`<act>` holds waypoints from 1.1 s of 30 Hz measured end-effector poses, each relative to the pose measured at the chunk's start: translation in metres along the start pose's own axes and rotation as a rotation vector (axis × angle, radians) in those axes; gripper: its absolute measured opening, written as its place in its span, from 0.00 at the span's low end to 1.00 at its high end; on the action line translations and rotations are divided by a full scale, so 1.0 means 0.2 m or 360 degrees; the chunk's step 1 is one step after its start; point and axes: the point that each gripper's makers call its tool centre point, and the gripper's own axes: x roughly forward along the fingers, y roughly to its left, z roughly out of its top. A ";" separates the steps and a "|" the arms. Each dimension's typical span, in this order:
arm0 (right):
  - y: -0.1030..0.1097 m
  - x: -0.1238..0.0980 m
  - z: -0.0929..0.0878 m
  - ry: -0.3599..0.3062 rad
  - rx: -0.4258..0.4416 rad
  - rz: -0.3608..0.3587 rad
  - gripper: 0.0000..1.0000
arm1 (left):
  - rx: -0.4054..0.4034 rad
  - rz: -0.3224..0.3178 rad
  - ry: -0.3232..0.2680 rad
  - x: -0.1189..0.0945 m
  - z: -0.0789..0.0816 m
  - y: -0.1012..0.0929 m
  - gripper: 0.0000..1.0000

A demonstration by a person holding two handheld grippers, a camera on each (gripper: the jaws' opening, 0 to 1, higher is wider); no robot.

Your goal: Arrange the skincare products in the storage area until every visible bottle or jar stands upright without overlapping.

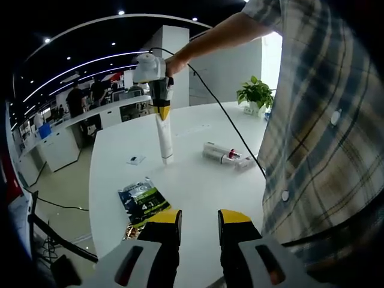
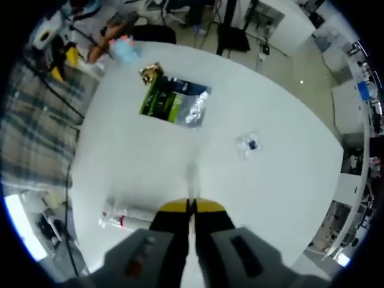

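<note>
skincare tube (image 1: pixel 165 139), white and slim, stands cap-down on the white table (image 1: pixel 198 180), pinched at its top by the right gripper (image 1: pixel 161 110). likely light and squashy; hold gently. left gripper (image 1: pixel 199 221) hovers, parted and empty. another tube (image 1: pixel 221 154) lies flat nearby.

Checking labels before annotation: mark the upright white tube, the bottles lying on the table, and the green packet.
upright white tube (image 1: pixel 164 139), left gripper view, mid-body.
lying bottles (image 1: pixel 219 153), left gripper view, white body.
green packet (image 2: pixel 170 101), right gripper view, printed face.

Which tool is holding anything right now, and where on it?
The right tool grips a white tube by its top end, bottom touching the table. The left tool is open and holds nothing.
</note>
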 end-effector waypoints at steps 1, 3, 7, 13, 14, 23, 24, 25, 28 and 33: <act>-0.01 0.00 0.00 0.0000 0.0008 -0.0001 0.00 | -0.0001 -0.0001 0.0003 0.00 0.00 0.00 0.24; -0.03 0.01 -0.01 0.0000 0.0021 -0.0001 0.00 | 0.0003 -0.0001 0.0010 0.00 -0.01 0.01 0.24; -0.05 0.03 -0.02 -0.0006 0.0053 0.0009 0.00 | -0.0003 0.0003 0.0009 0.01 0.00 0.02 0.24; -0.08 0.05 -0.03 -0.0009 0.0089 0.0012 0.00 | -0.0010 0.0005 0.0017 0.02 0.00 0.02 0.24; -0.09 0.05 -0.03 -0.0012 0.0092 0.0015 0.00 | -0.0010 0.0005 0.0018 0.02 0.00 0.02 0.24; -0.12 0.03 -0.02 -0.0035 0.0115 0.0005 0.00 | -0.0015 0.0006 0.0031 0.04 0.00 0.04 0.24; -0.12 0.03 -0.02 -0.0032 0.0120 0.0010 0.00 | -0.0014 0.0004 0.0034 0.04 0.00 0.04 0.24; -0.12 0.03 -0.03 -0.0029 0.0124 0.0008 0.00 | -0.0012 0.0003 0.0039 0.04 0.00 0.04 0.23; -0.14 0.02 -0.06 -0.0021 0.0149 0.0005 0.00 | 0.0003 -0.0002 0.0058 0.05 0.00 0.04 0.23; -0.14 0.01 -0.13 0.0006 0.0193 0.0009 0.00 | -0.0006 -0.0013 0.0033 0.06 0.03 0.04 0.24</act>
